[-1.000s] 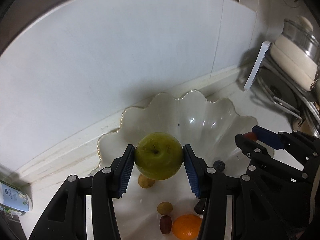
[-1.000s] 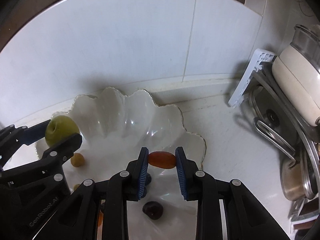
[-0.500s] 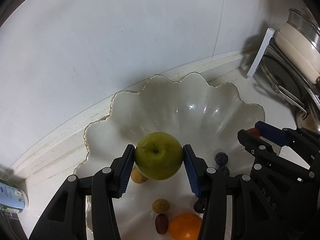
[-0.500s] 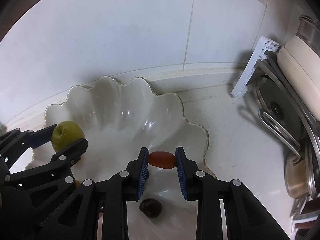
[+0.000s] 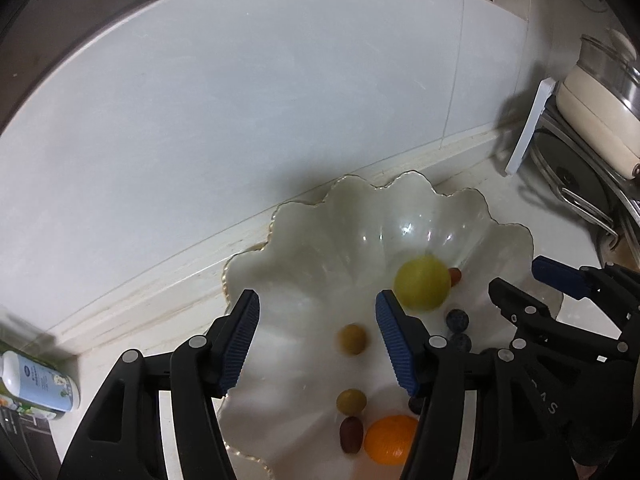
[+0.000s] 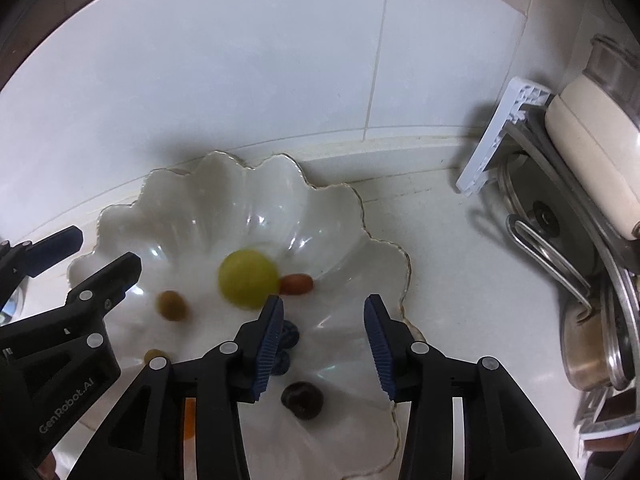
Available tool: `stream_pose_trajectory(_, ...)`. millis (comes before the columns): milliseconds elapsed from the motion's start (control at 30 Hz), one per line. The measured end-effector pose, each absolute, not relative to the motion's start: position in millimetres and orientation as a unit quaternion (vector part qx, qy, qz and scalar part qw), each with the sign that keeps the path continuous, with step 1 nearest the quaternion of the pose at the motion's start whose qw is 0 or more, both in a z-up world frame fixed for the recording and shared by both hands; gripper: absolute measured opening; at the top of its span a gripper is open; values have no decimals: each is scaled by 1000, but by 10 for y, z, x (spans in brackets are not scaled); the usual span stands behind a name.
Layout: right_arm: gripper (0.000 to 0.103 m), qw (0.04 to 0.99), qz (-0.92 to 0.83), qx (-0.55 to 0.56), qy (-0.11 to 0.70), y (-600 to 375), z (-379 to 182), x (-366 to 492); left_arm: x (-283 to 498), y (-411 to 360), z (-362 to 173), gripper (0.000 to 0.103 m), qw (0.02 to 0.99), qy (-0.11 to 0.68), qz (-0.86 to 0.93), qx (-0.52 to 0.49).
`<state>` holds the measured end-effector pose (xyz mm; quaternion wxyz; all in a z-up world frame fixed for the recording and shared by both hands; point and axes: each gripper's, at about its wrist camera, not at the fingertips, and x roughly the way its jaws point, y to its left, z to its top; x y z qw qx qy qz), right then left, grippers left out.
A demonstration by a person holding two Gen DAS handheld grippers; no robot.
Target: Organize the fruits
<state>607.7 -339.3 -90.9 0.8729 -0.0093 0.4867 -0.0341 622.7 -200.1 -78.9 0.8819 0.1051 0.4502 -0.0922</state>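
A white scalloped bowl (image 5: 320, 232) (image 6: 192, 200) stands on the counter against the wall. A green apple (image 5: 422, 283) (image 6: 248, 278) lies blurred inside it, beside a small red oblong fruit (image 5: 455, 276) (image 6: 296, 283). My left gripper (image 5: 316, 336) is open and empty above the bowl's left part. My right gripper (image 6: 323, 330) is open and empty above the bowl's right part. An orange (image 5: 386, 450), two blueberries (image 5: 457, 320) (image 6: 289, 334), small yellow-brown fruits (image 5: 352, 339) (image 6: 172, 305) and dark fruits (image 5: 351, 434) (image 6: 302, 399) also lie in the bowl.
A rack with pots and lids (image 5: 592, 152) (image 6: 568, 216) and a white plastic bracket (image 6: 496, 136) stand at the right. A white bottle (image 5: 36, 380) lies at the left on the counter (image 6: 460, 264). The tiled wall (image 5: 280, 100) is right behind the bowl.
Both grippers have opened. The apple has dropped from my left gripper and the red fruit from my right gripper; both now lie in the bowl. Both grippers have drawn back and up.
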Motion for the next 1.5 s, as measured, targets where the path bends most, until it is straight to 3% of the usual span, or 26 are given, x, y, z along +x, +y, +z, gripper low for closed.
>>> stream_pose_trajectory(367, 43, 899, -37, 3, 436, -3242, -551, 5588, 5737, -1621, -476, 61, 904, 413, -76, 75)
stream_pose_trajectory(433, 43, 907, -35, 9, 419, -3207, -460, 5435, 5630, -1576, -415, 68, 910, 401, -77, 75)
stream_pose_trajectory(600, 43, 925, -42, 13, 378, -3081, -217, 5011, 5264, -1408, -180, 71, 922, 369, -87, 75)
stream_pose_trajectory(733, 43, 935, -50, 17, 349, -2985, -43, 4683, 4946, -1249, 18, 80, 935, 336, -82, 72)
stream_pose_trajectory(867, 57, 946, -63, 17, 316, -2887, 114, 4328, 4598, -1139, 188, 84, 948, 298, -76, 82)
stream_pose_trajectory(1067, 65, 960, -80, 15, 266, -2785, 311, 3780, 4037, -999, 377, 92, 962, 254, -69, 75)
stream_pose_trajectory(1333, 65, 971, -86, 14, 221, -2719, 451, 3016, 3237, -899, 530, 97, 973, 209, -66, 73)
stream_pose_trajectory(1500, 70, 976, -91, 1, 199, -2700, 469, 2451, 2707, -913, 560, 101, 977, 190, -54, 80)
